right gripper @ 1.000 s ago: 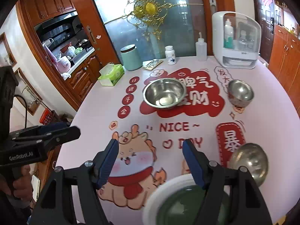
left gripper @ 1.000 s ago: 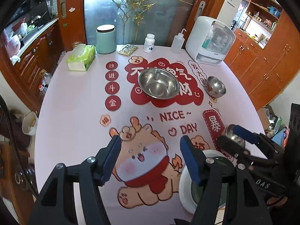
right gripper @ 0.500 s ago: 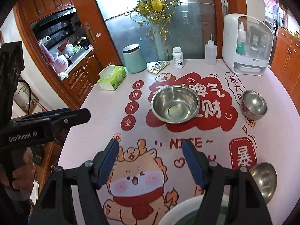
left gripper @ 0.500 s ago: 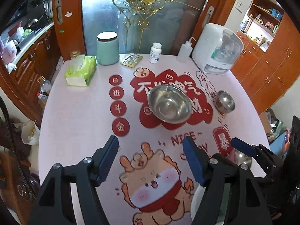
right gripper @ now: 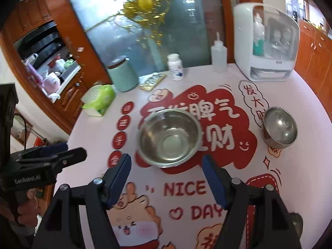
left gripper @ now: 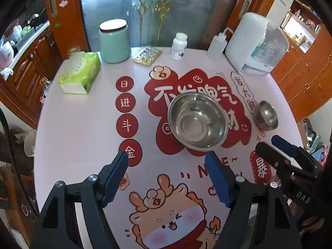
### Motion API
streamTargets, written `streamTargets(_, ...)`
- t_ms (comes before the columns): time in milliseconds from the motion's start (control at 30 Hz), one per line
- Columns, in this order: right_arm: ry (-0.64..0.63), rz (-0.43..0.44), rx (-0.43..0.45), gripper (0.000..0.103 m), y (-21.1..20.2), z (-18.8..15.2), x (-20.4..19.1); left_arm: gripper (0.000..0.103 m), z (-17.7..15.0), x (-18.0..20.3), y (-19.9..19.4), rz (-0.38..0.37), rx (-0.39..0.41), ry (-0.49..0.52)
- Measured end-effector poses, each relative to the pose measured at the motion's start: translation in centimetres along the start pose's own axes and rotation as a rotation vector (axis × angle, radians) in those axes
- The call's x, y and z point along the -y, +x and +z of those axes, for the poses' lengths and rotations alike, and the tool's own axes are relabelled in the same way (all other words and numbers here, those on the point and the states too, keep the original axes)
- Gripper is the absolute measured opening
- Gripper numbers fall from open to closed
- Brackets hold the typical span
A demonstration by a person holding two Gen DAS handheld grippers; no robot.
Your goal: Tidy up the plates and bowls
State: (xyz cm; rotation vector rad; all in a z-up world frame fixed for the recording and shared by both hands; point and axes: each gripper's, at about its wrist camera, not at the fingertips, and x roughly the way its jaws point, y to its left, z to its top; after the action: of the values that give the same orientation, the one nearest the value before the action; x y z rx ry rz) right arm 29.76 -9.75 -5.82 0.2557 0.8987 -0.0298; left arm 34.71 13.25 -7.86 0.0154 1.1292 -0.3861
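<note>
**A:** Where do the bowls stand?

**B:** The large steel bowl (left gripper: 197,122) sits upright on the red patch of the printed tablecloth (left gripper: 83,128), mid-table. A small steel bowl (left gripper: 266,115) stands apart to its right, near the table's edge.

**A:** And the claws?

**B:** The left gripper (left gripper: 167,178) hovers over the cloth, its jaws having just been opening, now wide, with nothing between the blue pads. The right gripper (right gripper: 167,178) is likewise spread wide and empty, the large bowl just beyond its tips.

**A:** Background items?

**B:** Along the far edge: a green tissue pack (left gripper: 79,75), a mint canister (left gripper: 114,41), a white pill bottle (left gripper: 178,46), a squeeze bottle (left gripper: 216,46) and a white appliance (left gripper: 257,45).
</note>
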Motion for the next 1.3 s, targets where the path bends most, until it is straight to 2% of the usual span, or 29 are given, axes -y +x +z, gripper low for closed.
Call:
streamTargets(133, 0.042, 0.013, -0.041, 0.071, 2.7, 0.2, 1.9, 0.075, 0.9, 0.3, 3.0, -0.001, -0.042, -0.015)
streamTargets(267, 0.088, 0.069, -0.095, 0.071, 5.7, -0.2, 3.0, 0.075, 1.3, 0.7, 6.0, -0.029, -0.070, -0.015)
streamTargets(467, 0.143, 0.110, -0.117, 0.071, 8.9, -0.9, 3.8, 0.075, 1.1, 0.8, 9.3, -0.070, -0.046, -0.035)
streamTargets(800, 0.265, 0.148, -0.131, 0.071, 11.5, -2.0, 5.4, 0.075, 0.8, 1.0, 13.4, -0.067, -0.049, -0.048)
streamTargets(933, 0.270, 0.151, -0.127, 0.070, 11.8, -2.2, 5.5, 0.075, 0.5, 0.6, 14.5, -0.085, -0.057, -0.075)
streamTargets(1033, 0.266, 0.156, -0.130, 0.061, 12.1, -2.2, 5.4, 0.069, 0.4, 0.5, 15.1, -0.084, -0.068, -0.082)
streamTargets(1167, 0.264, 0.153, -0.131, 0.046, 12.5, -2.4, 5.4, 0.066, 0.3, 0.5, 15.8, -0.087, -0.076, -0.087)
streamTargets(1300, 0.257, 0.164, -0.123, 0.035, 12.7, -2.4, 5.4, 0.055, 0.3, 0.6, 16.1, -0.114, -0.068, -0.093)
